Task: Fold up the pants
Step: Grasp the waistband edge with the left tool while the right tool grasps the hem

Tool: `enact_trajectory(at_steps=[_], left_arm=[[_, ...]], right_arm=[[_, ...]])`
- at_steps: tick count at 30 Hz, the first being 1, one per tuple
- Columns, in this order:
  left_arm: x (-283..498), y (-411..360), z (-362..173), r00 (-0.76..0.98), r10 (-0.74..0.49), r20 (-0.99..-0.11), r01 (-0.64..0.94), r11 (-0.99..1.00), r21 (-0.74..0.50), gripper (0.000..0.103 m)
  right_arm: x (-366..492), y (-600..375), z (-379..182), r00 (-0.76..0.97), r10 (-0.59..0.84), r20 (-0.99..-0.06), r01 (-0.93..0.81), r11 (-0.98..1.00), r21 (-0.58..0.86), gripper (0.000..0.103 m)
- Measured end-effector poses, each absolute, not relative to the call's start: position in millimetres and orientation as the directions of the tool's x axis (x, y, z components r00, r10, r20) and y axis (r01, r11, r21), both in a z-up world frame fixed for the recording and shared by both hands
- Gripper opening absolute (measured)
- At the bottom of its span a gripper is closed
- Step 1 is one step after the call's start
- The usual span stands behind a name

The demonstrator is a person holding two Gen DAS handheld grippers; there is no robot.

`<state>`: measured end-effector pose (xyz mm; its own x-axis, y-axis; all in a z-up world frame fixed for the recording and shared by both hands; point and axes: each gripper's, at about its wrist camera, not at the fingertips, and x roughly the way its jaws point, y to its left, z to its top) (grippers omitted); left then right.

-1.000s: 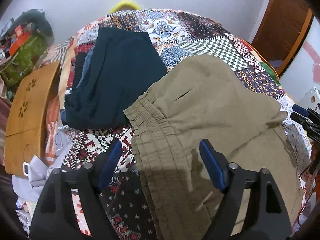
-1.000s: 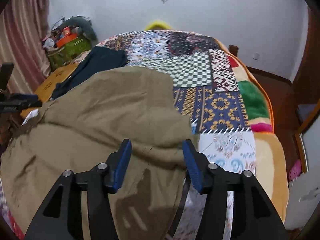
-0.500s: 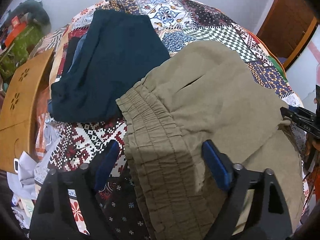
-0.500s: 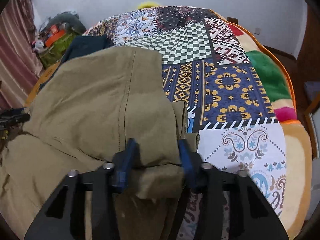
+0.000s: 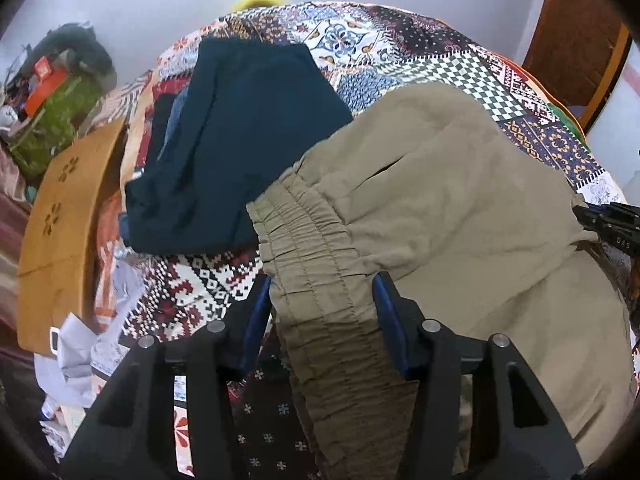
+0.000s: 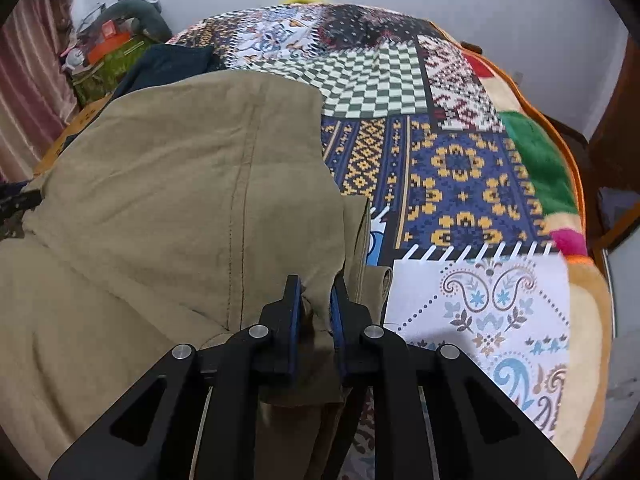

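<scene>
Olive-khaki pants [image 5: 460, 208] lie across a patchwork bedspread [image 5: 400, 40], filling the middle and the 4 o'clock part of the left wrist view. The left gripper [image 5: 322, 316] sits at 6 o'clock, its blue-padded jaws apart on either side of the gathered elastic waistband [image 5: 316, 280], which passes between them. A folded dark navy garment [image 5: 244, 140] rests at 10 o'clock, touching the waistband's far end. A wooden board [image 5: 60, 220] stands at 9 o'clock. In the right wrist view, the right gripper [image 6: 316, 304] at 6 o'clock has its jaws clamped together on a bunched fold of the pants [image 6: 180, 200], whose cloth spreads toward 9 o'clock over the bedspread [image 6: 460, 160]
</scene>
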<state>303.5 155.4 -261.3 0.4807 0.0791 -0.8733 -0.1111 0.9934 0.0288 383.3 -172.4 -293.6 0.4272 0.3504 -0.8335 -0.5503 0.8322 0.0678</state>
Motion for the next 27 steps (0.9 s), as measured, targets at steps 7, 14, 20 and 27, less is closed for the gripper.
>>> enact_trajectory(at_steps=[7, 14, 20, 27], left_arm=[[295, 152, -247, 0.508, 0.088, -0.857, -0.070, 0.996, 0.061, 0.062], [296, 186, -214, 0.552, 0.112, -0.826, -0.142, 0.989, 0.040, 0.066], [328, 217, -218, 0.515, 0.073, -0.854, -0.191, 0.981, -0.031, 0.072], [366, 227, -260, 0.420, 0.049, -0.906, -0.212, 0.976, -0.045, 0.072]], right_arm=[[383, -167, -285, 0.416, 0.300, -0.858, -0.570, 0.821, 0.011, 0.020], [377, -170, -246, 0.429, 0.341, -0.836, -0.610, 0.793, 0.010, 0.041], [386, -163, -211, 0.497, 0.418, -0.760, -0.617, 0.787, 0.030, 0.052], [438, -141, -217, 0.487, 0.433, -0.758, -0.586, 0.806, 0.085, 0.053]])
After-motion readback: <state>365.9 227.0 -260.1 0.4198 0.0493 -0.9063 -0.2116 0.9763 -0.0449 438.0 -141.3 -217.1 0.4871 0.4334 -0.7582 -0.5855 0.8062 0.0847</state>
